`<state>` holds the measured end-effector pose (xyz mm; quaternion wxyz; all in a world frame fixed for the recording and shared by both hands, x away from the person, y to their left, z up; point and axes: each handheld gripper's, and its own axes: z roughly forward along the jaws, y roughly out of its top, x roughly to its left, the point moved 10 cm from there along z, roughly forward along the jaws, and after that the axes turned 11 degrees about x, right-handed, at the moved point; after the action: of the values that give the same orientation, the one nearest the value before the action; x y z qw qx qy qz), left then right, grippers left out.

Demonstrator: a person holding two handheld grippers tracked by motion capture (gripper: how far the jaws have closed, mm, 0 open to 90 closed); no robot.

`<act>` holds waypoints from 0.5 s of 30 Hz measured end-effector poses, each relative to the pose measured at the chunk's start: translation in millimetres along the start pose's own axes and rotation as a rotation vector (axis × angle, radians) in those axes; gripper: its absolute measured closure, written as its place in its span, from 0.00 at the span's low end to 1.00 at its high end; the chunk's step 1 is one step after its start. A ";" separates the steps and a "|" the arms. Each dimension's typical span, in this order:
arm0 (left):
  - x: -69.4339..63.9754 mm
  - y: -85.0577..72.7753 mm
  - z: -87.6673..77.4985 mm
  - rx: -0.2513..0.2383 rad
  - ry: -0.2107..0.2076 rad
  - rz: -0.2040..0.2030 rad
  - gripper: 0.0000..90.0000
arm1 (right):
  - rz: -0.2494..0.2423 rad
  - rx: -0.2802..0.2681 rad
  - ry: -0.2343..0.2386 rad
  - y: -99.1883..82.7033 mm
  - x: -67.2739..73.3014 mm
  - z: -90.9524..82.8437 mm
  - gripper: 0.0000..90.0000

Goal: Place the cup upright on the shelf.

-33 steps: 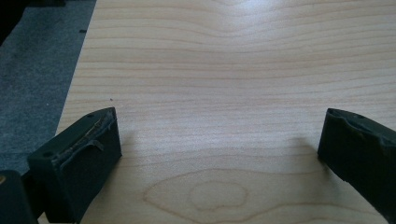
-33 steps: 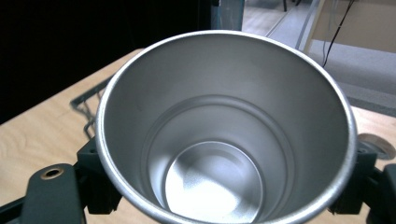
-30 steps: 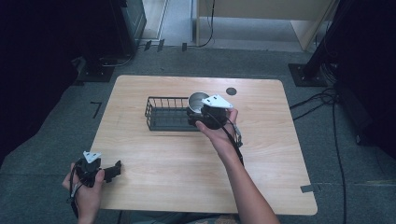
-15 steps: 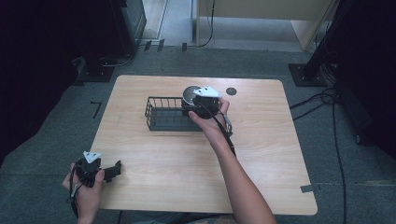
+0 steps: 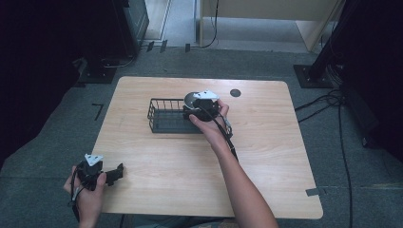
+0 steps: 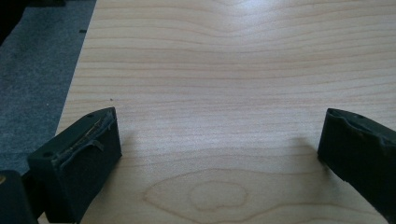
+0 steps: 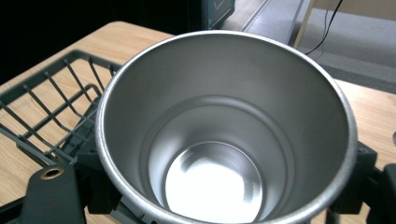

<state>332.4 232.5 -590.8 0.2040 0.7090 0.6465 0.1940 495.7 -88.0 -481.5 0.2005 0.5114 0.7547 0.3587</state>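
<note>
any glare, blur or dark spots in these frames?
High view: sharp on the table, surroundings nearly black. Left gripper view: soft glare at the top edge of the wood, faint shadows beside the jaws. Right gripper view: bright reflection on the bottom of the steel cup, black upper-left background.

The steel cup (image 7: 224, 140) hides the right tongs' (image 7: 224, 186) pads; its base is cut off below.

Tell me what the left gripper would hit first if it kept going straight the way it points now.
Probably nothing soon. The left gripper sits open at the table's near left corner, jaws aimed across the bare wooden table. The left gripper view shows just wood grain ahead. The wire basket lies farther back and likely off that line, though depth is unclear.
</note>
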 end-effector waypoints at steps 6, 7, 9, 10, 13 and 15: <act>0.0 0.0 0.0 0.000 0.000 0.000 0.00 | -0.003 0.024 0.001 -5.5 1.5 6.4 0.20; 0.0 0.0 0.0 0.000 0.000 0.000 0.00 | -0.003 0.028 0.002 -6.4 2.1 7.4 0.20; 0.0 0.0 0.0 0.000 0.000 0.000 0.00 | -0.003 0.039 0.008 -8.2 3.0 8.8 0.20; 0.0 0.0 0.0 0.000 0.000 0.000 0.00 | -0.002 0.052 0.014 -10.0 4.1 10.2 0.20; 0.0 0.0 0.0 0.000 0.000 0.000 0.00 | 0.000 0.056 0.015 -10.8 4.1 11.4 0.20; 0.0 0.0 0.0 0.000 0.000 0.000 0.00 | 0.006 0.059 0.015 -10.7 3.3 11.7 0.20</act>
<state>332.4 232.6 -590.8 0.2038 0.7092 0.6464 0.1941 495.5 -83.4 -497.0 0.1788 0.5168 0.7647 0.3408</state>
